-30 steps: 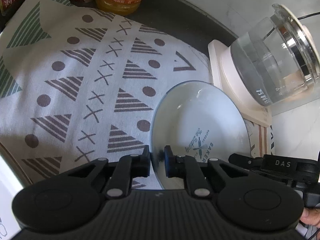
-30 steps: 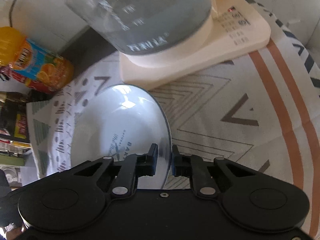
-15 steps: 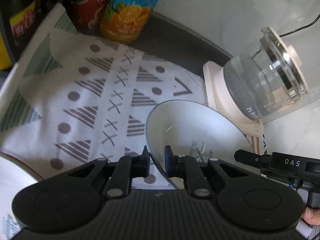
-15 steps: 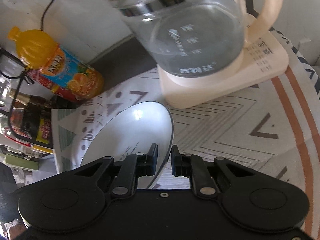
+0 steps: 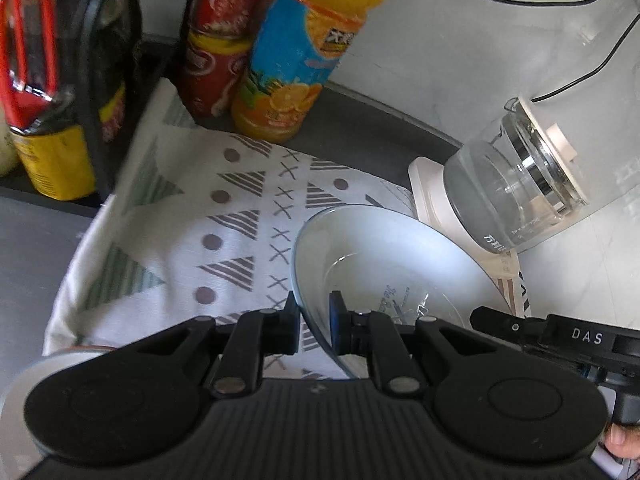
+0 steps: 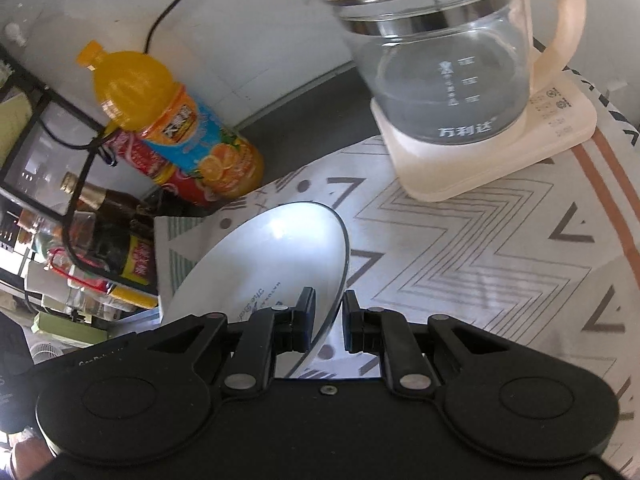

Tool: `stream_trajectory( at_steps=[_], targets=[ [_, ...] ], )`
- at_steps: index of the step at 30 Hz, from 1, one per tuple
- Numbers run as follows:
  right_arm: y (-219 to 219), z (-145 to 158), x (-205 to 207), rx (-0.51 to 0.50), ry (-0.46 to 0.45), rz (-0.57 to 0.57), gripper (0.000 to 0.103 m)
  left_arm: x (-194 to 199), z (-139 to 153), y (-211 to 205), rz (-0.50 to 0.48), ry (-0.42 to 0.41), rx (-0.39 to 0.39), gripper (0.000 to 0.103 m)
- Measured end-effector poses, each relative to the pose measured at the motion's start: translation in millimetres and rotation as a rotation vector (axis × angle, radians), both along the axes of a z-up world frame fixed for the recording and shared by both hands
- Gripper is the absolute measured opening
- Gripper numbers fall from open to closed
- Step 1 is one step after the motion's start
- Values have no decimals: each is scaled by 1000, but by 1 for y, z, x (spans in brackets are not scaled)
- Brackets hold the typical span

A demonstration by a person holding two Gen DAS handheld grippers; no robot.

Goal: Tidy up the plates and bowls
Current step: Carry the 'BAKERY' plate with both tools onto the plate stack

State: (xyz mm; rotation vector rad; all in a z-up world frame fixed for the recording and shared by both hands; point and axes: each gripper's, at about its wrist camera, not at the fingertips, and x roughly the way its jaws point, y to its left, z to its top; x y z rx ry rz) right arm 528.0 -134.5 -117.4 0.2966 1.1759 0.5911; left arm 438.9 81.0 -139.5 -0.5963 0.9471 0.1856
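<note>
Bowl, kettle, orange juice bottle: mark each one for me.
bowl (image 5: 384,256), left wrist view, on its inner wall.
kettle (image 6: 448,80), right wrist view, on the glass body.
orange juice bottle (image 6: 176,128), right wrist view, on its label.

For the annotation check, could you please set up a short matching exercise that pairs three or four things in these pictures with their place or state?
Things:
1. white bowl
2. glass kettle
3. orange juice bottle
4. left gripper

Places or states:
A. standing on a cream base
B. gripped at its rim from two sides and tilted above the patterned cloth
C. standing by the wall, beside a red-labelled bottle
D. one finger inside the bowl's rim, the other outside

Pairs: 1-B, 2-A, 3-C, 4-D
</note>
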Motion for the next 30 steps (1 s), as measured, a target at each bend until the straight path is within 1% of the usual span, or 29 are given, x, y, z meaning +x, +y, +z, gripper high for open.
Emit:
stream_trajectory(
  at_steps=[10,13,19,30],
  targets=[
    [23,12,-40,34,-20,-16,14,-36,17,29,-28,-24,20,12],
    [29,14,-51,43,-27,-16,15,-46,22,37,-49,-33,39,12],
    [42,15,-73,32,-36,-9,15,-65,25,51,-48,-40,45,12],
    [57,18,-122,-10,-64,24,15,-104,24,67,-71,-26,24,12]
  ],
)
